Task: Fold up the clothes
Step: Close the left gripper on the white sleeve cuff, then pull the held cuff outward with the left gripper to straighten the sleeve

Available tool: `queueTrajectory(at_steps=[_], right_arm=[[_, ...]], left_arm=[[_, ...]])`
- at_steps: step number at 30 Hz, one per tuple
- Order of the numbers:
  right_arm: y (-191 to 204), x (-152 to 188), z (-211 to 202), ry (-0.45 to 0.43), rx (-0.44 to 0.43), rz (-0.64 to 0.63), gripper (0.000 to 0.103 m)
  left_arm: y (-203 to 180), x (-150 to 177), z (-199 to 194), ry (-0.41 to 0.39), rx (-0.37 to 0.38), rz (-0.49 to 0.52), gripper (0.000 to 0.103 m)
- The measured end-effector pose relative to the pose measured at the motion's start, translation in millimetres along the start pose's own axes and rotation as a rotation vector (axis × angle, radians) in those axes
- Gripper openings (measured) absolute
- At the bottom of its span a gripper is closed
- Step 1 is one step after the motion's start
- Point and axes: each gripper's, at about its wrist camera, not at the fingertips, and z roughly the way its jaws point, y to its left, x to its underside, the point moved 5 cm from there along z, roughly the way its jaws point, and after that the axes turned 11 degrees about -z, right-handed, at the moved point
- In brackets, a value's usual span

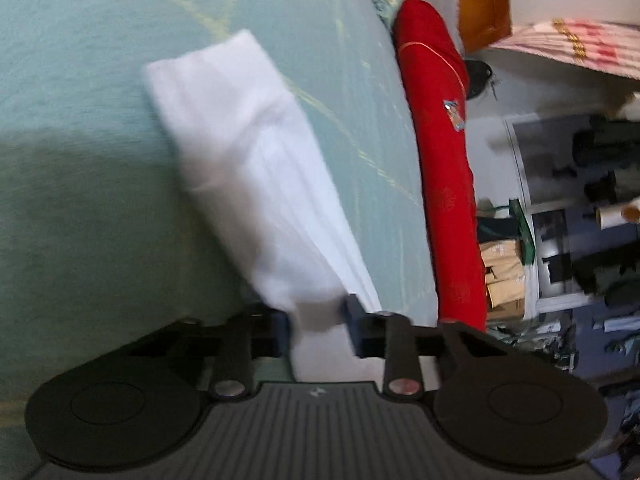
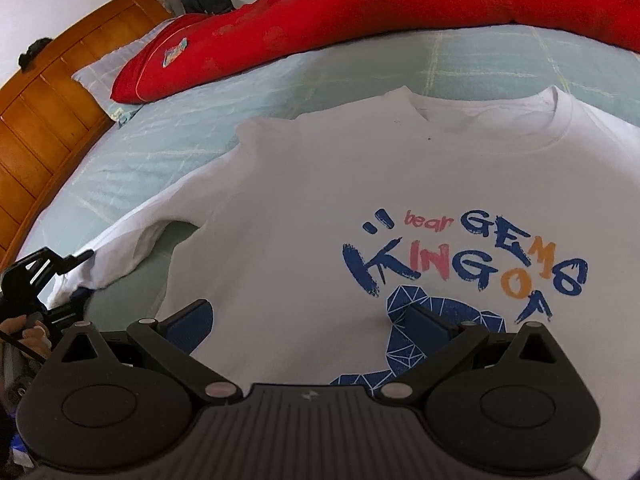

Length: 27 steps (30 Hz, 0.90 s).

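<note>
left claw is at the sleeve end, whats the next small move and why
Probably lift the sleeve slightly and carry it across onto the chest of the white t-shirt. The left claw has the sleeve's end between its pads, and the sleeve lies stretched out to the side on the green bedsheet. The shirt lies flat, print up, and the right claw hovers open over it, holding nothing.

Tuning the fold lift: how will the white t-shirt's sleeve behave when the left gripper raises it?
Likely floppy: the sleeve already bunches into soft folds between the left gripper fingers. Probably light, as the cloth looks thin. It may drag the white t-shirt body across the bed sheet rather than lift cleanly.
</note>
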Motion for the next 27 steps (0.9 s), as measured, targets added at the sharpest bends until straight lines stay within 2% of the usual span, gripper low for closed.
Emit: queueTrajectory(at_steps=[7,10,18,24,27], right_arm=[[-1.6,-0.5,2.1,-0.001,0.0,0.008,0.103],[-0.3,0.1,3.2,0.003,0.005,-0.005,0.103],[0.2,-0.5,3.2,0.011,0.004,-0.019,0.103],[-1.2,-2.1,3.6,0.016,-0.001,-0.005,0.103],[-1.9,-3.2,2.8,0.017,-0.008,-0.002,0.103]], left_arm=[[-0.5,-7.7,12.8,-0.043,0.014,-0.001,0.024],[-2.0,-9.6,15.6,-0.042,0.002,0.004,0.014],[5.7,-6.2,-12.9,-0.016,-0.042,0.027,0.014],[9.5,-19.6,-18.9,-0.085,-0.032,0.025,0.014],[10.9,-22.1,-19.2,-0.086,-0.016,0.011,0.014]])
